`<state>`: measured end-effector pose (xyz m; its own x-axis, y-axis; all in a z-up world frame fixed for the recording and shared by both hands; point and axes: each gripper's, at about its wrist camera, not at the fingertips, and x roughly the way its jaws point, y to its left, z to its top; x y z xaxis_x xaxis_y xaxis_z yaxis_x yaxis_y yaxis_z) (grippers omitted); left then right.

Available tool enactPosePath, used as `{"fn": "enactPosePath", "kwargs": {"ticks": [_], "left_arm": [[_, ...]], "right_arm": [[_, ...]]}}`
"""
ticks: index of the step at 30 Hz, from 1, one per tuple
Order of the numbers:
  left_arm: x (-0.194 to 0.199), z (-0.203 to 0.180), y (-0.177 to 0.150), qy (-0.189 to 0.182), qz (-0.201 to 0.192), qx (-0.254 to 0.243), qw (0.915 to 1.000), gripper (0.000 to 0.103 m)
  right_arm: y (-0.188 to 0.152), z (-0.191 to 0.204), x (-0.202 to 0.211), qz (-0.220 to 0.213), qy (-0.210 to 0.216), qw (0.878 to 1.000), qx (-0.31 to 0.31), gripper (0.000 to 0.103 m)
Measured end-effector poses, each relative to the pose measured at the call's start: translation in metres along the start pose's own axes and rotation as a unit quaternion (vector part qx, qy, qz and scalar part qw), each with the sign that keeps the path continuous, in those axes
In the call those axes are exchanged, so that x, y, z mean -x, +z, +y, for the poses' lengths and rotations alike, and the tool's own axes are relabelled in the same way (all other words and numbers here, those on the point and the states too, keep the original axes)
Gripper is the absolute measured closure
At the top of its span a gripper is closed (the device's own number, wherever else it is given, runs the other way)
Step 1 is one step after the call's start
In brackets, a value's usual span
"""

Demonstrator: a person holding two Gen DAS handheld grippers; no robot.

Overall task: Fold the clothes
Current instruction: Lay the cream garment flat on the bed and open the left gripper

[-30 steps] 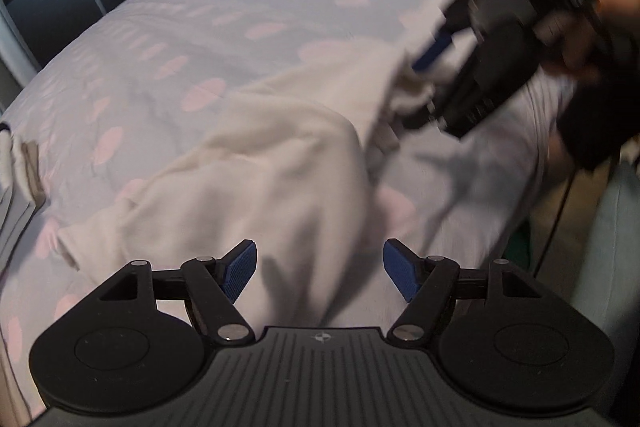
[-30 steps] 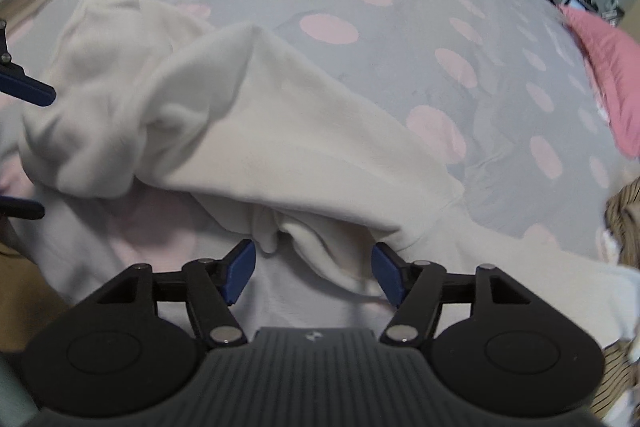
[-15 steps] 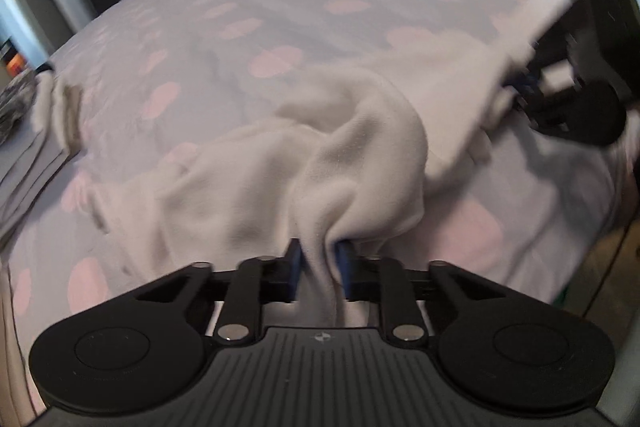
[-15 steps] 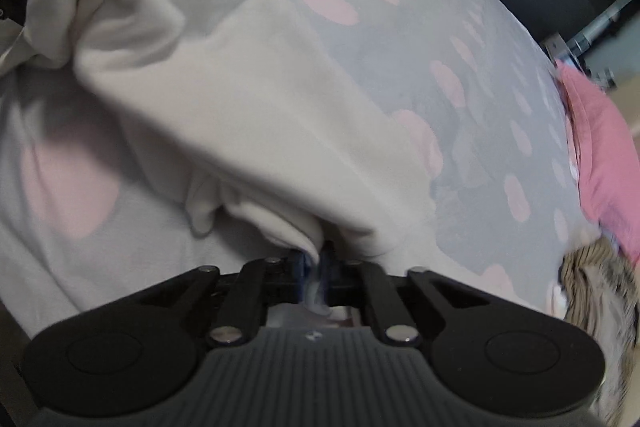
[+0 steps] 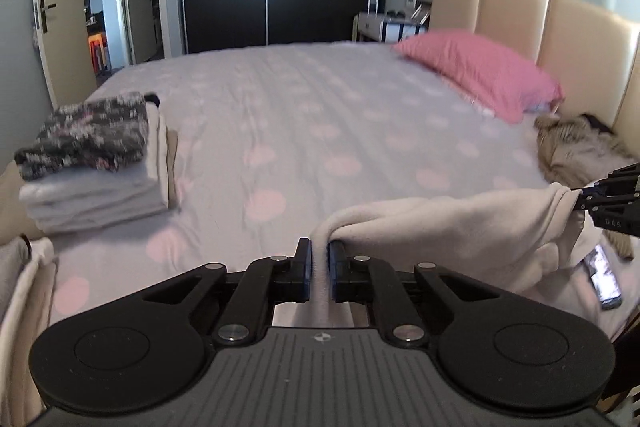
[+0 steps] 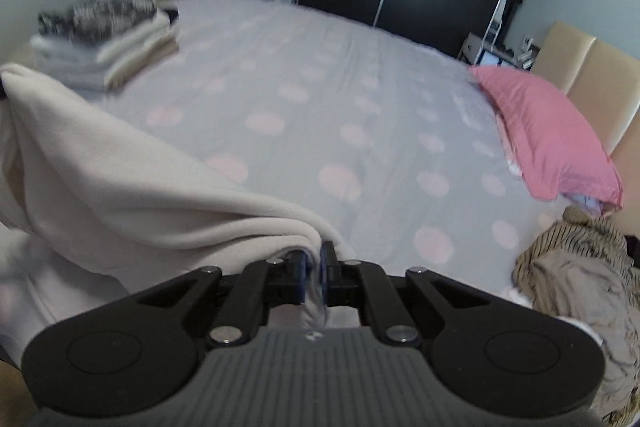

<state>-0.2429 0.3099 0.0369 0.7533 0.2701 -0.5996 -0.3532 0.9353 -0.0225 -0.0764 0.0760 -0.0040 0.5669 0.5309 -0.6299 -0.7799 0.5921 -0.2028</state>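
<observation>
We are pinching the cream fleece garment [image 5: 460,227] in both tongs. Our left gripper [image 5: 319,269] has just been closing, and its blue-padded jaws are now clamping a fold of the fabric. Our right gripper [image 6: 314,277] has likewise just been closing on another edge, with cloth squeezed between its pads. The garment is hanging stretched between the two, above the near edge of the grey bedspread with pink dots [image 5: 320,115]. A stack of folded clothes [image 5: 100,171] is sitting at the left, a pink pillow [image 5: 480,71] by the headboard.
</observation>
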Motion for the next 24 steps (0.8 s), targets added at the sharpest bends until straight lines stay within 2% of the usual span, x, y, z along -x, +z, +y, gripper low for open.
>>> {"fn": "enactPosePath", "kwargs": {"ticks": [8, 12, 14, 17, 19, 24], "left_arm": [[0.056, 0.011, 0.047, -0.028, -0.07, -0.004, 0.9971, 0.097], [0.088, 0.02, 0.07, -0.03, -0.133, 0.011, 0.9905, 0.097], [0.094, 0.025, 0.079, -0.037, -0.149, 0.023, 0.9878, 0.097], [0.079, 0.028, 0.082, -0.034, -0.137, 0.029, 0.9896, 0.097], [0.058, 0.028, 0.079, -0.032, -0.111, 0.03, 0.9928, 0.097], [-0.011, 0.026, 0.064, -0.047, -0.016, 0.022, 0.9985, 0.097]], "right_arm": [[0.051, -0.041, 0.067, -0.063, 0.082, 0.994, -0.028, 0.095], [0.077, -0.061, 0.095, -0.11, 0.14, 0.982, -0.061, 0.095], [0.086, -0.068, 0.099, -0.127, 0.175, 0.973, -0.08, 0.095], [0.091, -0.072, 0.086, -0.135, 0.209, 0.963, -0.105, 0.095], [0.089, -0.071, 0.065, -0.119, 0.194, 0.968, -0.107, 0.095], [0.066, -0.081, 0.0, -0.033, 0.153, 0.979, -0.132, 0.095]]}}
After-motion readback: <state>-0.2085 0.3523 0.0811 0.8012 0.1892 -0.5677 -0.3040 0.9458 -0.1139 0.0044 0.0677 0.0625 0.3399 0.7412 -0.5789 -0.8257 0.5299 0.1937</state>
